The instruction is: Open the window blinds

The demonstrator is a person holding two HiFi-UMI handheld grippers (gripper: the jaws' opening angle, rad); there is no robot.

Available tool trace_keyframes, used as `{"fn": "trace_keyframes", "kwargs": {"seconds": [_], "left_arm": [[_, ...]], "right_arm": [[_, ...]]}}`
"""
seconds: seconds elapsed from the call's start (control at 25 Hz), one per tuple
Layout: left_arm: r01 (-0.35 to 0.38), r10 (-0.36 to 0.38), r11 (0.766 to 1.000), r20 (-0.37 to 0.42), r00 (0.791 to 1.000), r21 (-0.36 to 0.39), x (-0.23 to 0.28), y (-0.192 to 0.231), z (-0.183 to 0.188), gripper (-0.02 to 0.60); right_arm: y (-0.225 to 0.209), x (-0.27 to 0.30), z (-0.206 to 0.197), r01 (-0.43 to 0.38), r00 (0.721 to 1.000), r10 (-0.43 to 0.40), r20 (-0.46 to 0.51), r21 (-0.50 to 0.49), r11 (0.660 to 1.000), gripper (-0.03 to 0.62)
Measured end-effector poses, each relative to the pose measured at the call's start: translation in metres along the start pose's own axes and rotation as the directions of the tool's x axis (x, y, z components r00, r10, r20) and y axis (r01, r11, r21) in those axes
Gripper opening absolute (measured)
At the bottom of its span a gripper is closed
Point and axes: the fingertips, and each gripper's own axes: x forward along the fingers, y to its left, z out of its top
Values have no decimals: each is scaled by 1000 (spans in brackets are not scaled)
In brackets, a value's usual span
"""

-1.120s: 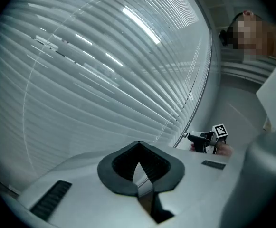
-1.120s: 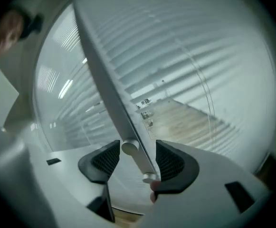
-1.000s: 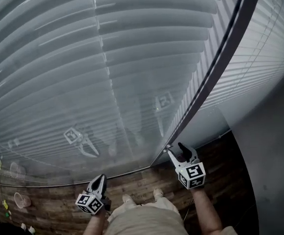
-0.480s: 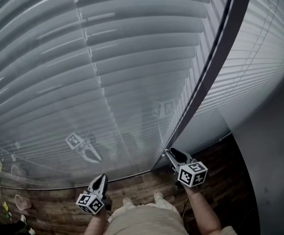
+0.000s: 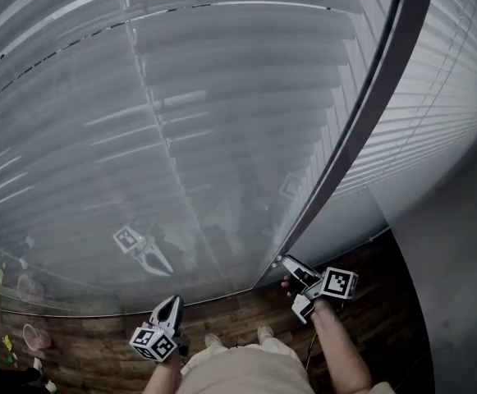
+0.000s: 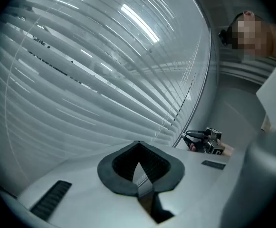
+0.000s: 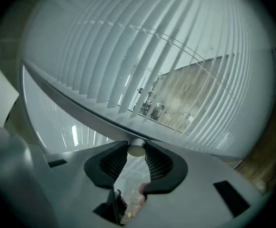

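**Head view:** right tool [image 5: 286,264] is sitting low on the dark frame [image 5: 361,121] between the two glass panes, just above the wood floor [image 5: 246,306]. A second ago its jaws were gaping wide. They have just been closing and are now pinching narrow. Its marker cube [image 5: 339,283] is now riding turned to the side rather than hanging under the jaws, so the wrist is rolling. I'm reading that as a twist on the blind control. Left tool [image 5: 171,304] is hanging low in front of the left pane, same spot as before, touching nothing. The blinds [image 5: 222,121] are sitting behind the glass and filling both panes. The slats are looking as overlapped as a second ago, so no clear tilt yet.

**Left gripper view:** the left tool's jaws are resting clenched together with nothing between them. The right tool [image 6: 202,139] is showing at the foot of the frame, well apart from the left one.

**Right gripper view:** the pads are clamping a small round knob [image 7: 136,149] on the frame, one on each side.

**Meaning:** the grip is made and the turn is only starting, so the task is at an early stage. It is likely needing more rotation, maybe a regrip. The main risk is the pads slipping off a small smooth knob.
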Motion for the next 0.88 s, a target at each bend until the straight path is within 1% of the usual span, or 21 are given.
{"fn": "trace_keyframes", "kwargs": {"seconds": [0.12,0.28,0.4,0.52,0.6,0.68,0.76,0.8,0.84,0.88], "left_arm": [[-2,2,1000,-3,1000,-1,0,1,0,15],[-8,8,1000,-2,1000,0,-1,1,1,15],[-10,10,1000,1,1000,-4,-2,0,0,15],[-8,8,1000,2,1000,-7,-3,-3,-2,15],[-8,8,1000,2,1000,-6,-5,-3,-3,15],[-10,10,1000,3,1000,-6,-6,-4,-2,15],[-11,11,1000,5,1000,-9,-8,-4,-2,15],[-12,12,1000,5,1000,-10,-9,-5,-3,15],[-13,13,1000,5,1000,-10,-10,-5,-3,15],[-15,15,1000,5,1000,-9,-11,-5,-3,15]], "right_arm": [[-4,1,1,-51,999,50,7,131,990,121],[-4,2,0,-76,997,75,12,219,973,121],[-5,2,-2,-107,994,105,24,314,943,121],[-7,2,-3,-148,989,140,50,427,892,121],[-9,2,-4,-181,983,166,75,505,844,121],[-9,3,-5,-217,976,193,103,577,788,121],[-11,3,-7,-244,969,213,126,630,737,121],[-12,3,-8,-251,967,218,133,649,718,121],[-12,3,-8,-256,966,221,137,656,710,121],[-12,3,-8,-257,966,220,140,644,721,121]]}}
